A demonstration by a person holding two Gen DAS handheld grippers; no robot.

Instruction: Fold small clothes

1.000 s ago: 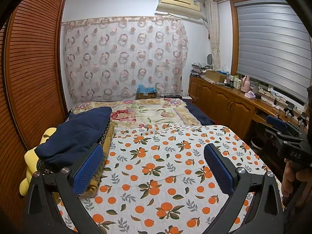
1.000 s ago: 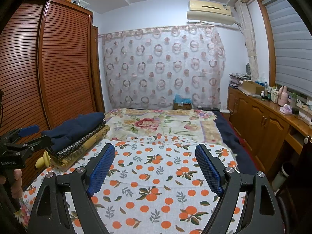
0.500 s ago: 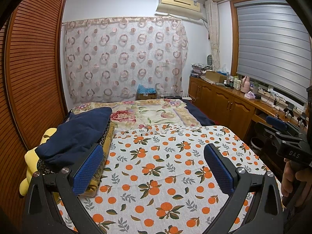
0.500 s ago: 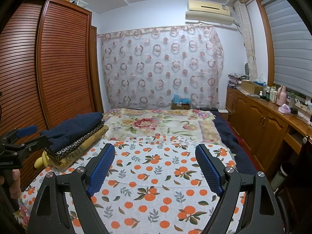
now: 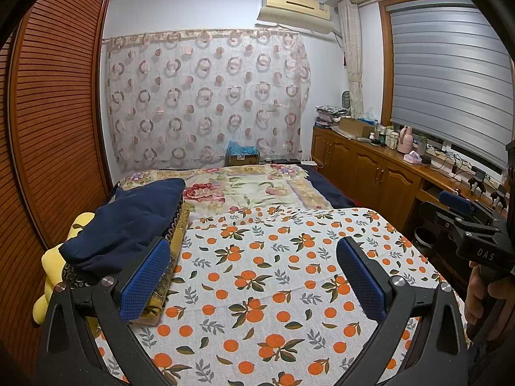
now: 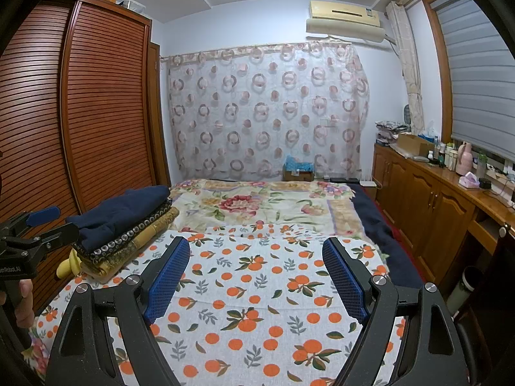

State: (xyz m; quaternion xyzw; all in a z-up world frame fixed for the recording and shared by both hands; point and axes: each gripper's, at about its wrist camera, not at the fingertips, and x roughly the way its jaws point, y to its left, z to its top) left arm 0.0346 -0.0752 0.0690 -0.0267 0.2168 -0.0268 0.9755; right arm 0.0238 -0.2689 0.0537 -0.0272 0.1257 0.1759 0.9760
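The left hand-held gripper [image 5: 252,281] hides the near edge of the stack of folded clothes [image 5: 128,225]; a yellow item [image 5: 53,257] beneath shows only partly. Small bottles on the worktop [image 6: 450,177] are too small to identify.

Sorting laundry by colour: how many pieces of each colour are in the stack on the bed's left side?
Navy piece: 1
Black patterned piece: 1
Gold patterned piece: 1
Yellow piece: 1
Total: 4
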